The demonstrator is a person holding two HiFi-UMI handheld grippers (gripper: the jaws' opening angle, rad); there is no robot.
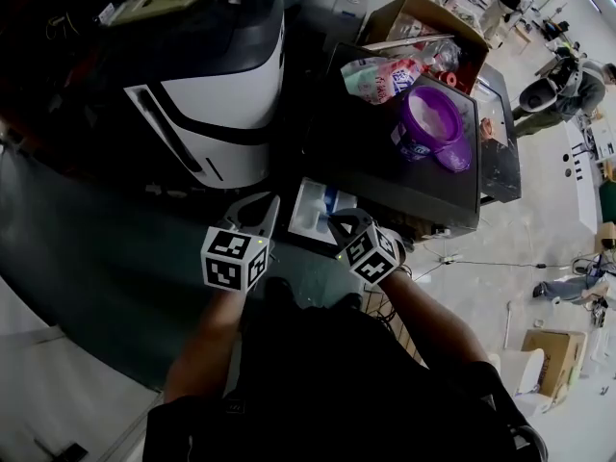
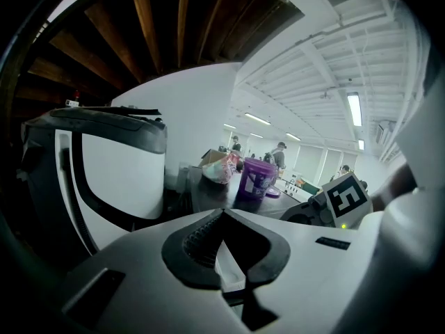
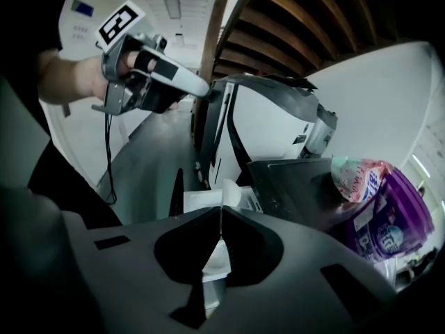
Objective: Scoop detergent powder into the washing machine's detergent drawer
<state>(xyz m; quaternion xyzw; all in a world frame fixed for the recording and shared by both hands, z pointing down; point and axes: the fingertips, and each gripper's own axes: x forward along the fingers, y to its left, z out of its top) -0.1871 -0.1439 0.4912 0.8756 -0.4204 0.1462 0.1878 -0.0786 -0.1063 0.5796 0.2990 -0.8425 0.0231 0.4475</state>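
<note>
left claw [image 2: 222,213] and right claw [image 3: 220,213] both closed on nothing; open purple detergent tub [image 1: 430,121] looks light and rigid, graspable by its rim.

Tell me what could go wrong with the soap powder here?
The open drawer sticks out right beside the left gripper and the right gripper, so a bump could jolt it. The purple tub stands open and apart from the drawer, so carried powder may spill on the machine top.
</note>
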